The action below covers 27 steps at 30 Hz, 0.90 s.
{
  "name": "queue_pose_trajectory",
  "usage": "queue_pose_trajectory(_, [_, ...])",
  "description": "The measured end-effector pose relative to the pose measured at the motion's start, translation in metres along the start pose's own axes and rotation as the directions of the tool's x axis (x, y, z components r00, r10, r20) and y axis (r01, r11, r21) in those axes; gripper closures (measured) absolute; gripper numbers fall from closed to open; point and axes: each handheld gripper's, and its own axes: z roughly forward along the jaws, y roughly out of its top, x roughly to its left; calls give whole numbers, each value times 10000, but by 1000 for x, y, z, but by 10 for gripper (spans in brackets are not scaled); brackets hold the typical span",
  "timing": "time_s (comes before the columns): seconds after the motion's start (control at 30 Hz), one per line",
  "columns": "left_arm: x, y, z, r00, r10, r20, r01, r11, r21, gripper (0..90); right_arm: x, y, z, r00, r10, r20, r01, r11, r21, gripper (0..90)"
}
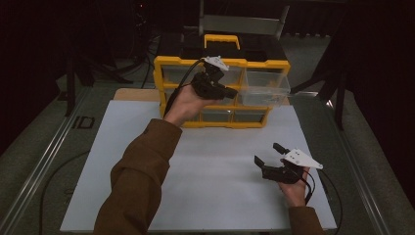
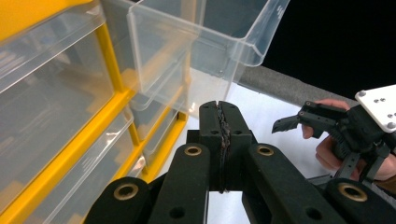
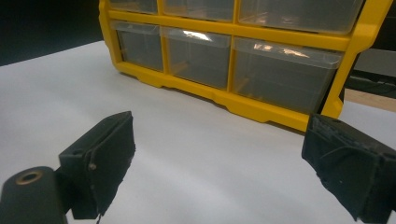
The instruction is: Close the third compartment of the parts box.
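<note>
Drawer cabinet [image 1: 221, 93] first, yellow frame with clear fronts, standing at the far edge of the white board [image 1: 205, 166] — and one clear drawer [image 1: 266, 87] is pulled well out on its right side, sticking toward the person. That open drawer is what the play turns on: it lies just to the right of the left gripper [image 1: 231, 92], its long axis running out from the cabinet face toward the near side, so closing it would probably mean a push straight back along that line. Left hand is clearly the nearer one, up against the cabinet front; the right gripper [image 1: 268, 152] sits well apart, low over the board's near right. Count: one cabinet, one drawer out, the rest flush — the right gripper view shows six shut fronts in two rows of three. Two grippers. Left gripper's jaws are pressed together, nothing between them; right gripper's jaws are spread wide, empty, aimed at the cabinet's lower row.
</note>
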Motion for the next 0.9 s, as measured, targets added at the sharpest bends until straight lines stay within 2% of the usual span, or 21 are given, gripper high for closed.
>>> queue_pose_trajectory(0.13, [-2,1,2,10000,2,91,0,9999,-155,900,0,0,0,10000,-21,-15,21,10000,-40,91])
queue_pose_trajectory(0.43, [-13,6,13,9984,407,385,-398,9990,-217,900,0,0,0,10000,12,7,-12,10000,-1,91])
queue_pose_trajectory(0.5, [-15,7,14,9977,549,393,-541,9984,-190,900,0,0,0,10000,-1,4,1,10000,12,92])
queue_pose_trajectory(0.9, [-17,12,23,9972,665,332,-659,9977,-184,900,0,0,1,10000,-19,4,19,10000,62,92])
